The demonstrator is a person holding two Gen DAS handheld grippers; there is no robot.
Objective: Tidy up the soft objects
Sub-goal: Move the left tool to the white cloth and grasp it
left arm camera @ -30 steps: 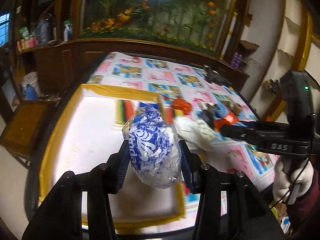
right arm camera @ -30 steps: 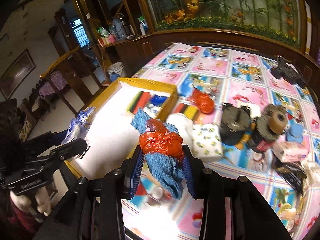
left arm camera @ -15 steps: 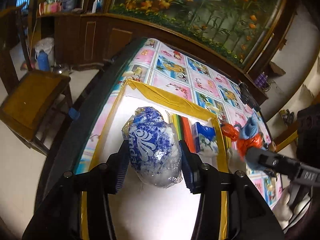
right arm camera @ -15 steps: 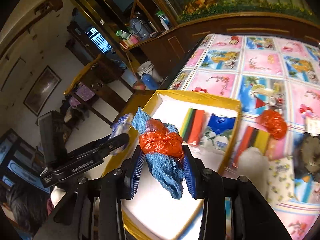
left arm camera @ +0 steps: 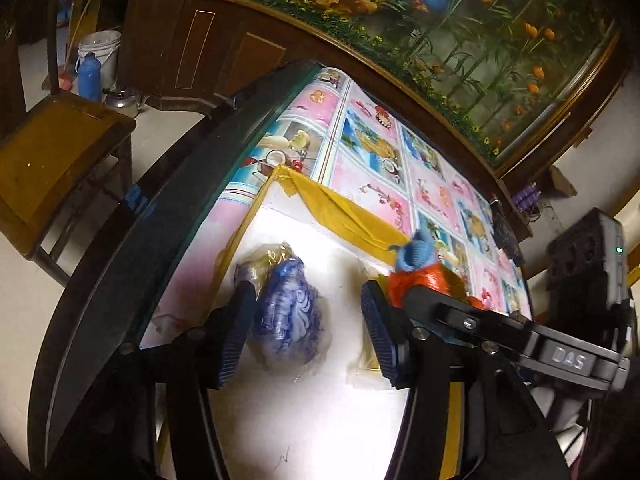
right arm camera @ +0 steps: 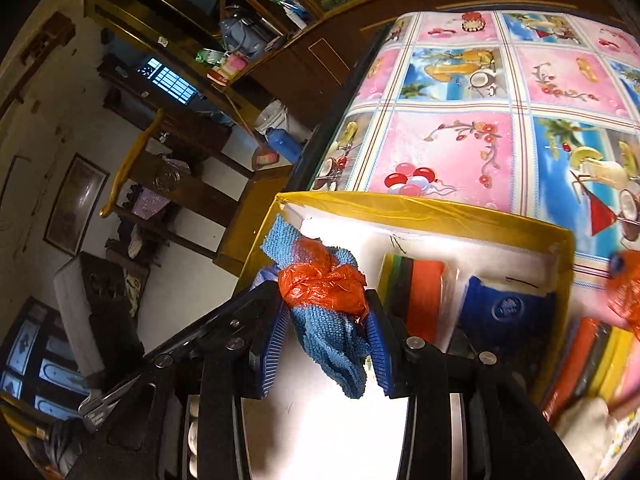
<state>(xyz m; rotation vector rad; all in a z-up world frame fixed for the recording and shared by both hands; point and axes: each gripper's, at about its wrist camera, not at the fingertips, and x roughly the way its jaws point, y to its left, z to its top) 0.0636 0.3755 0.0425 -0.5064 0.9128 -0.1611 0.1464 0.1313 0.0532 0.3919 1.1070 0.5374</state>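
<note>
Blue-and-white printed plastic bag of soft filling (left arm camera: 286,316): down on the white floor of the yellow-rimmed white box (left arm camera: 340,208), near the box's left wall, blurred. Lying between the spread fingers of the left gripper (left arm camera: 308,332), close against the left pad (left arm camera: 236,336) and well apart from the right one; jaws wide, gripping nothing.

Blue terry cloth bundled with a crumpled orange plastic bag (right arm camera: 326,300): pinched between the blue ribbed pads (right arm camera: 378,354) of the right gripper (right arm camera: 326,344), jaws closed on the cloth, the orange wrap sitting just above the pads and a loose cloth end hanging below them. Held above the box floor, toward the box's near-left part. In the left wrist view, the same bundle (left arm camera: 420,268) poking up past the right gripper's black arm, over the box's right side.

Inside the box, along its far wall: a striped multicoloured pack (right arm camera: 416,300) and, just right of it, a blue packet with a round logo (right arm camera: 506,314). Outside the box's right wall: another orange bag (right arm camera: 624,288), cut off at the frame edge. Under and beyond the box: a pink-and-blue pictured tablecloth (right arm camera: 460,148).
</note>
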